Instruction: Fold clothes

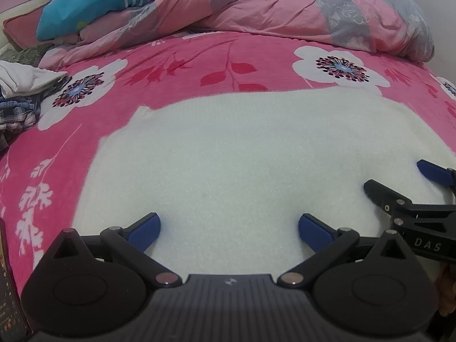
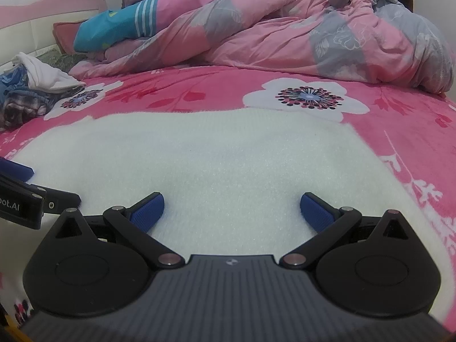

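A white fuzzy garment (image 1: 242,159) (image 2: 213,156) lies spread flat on the pink flowered bedsheet (image 1: 199,62) (image 2: 404,119). My left gripper (image 1: 229,232) hovers over its near edge, wide open, blue pads (image 1: 144,232) apart with only cloth between them. My right gripper (image 2: 232,213) is likewise open above the near edge, just to the right of the left one. The right gripper also shows at the right edge of the left wrist view (image 1: 413,188); the left gripper's finger (image 2: 17,171) shows at the left of the right wrist view.
A rumpled pink and grey quilt (image 1: 285,8) (image 2: 285,28) is heaped across the back of the bed. A teal striped garment (image 1: 94,5) (image 2: 114,25) lies on it. A pile of white and plaid clothes (image 1: 20,94) (image 2: 31,91) sits at the left.
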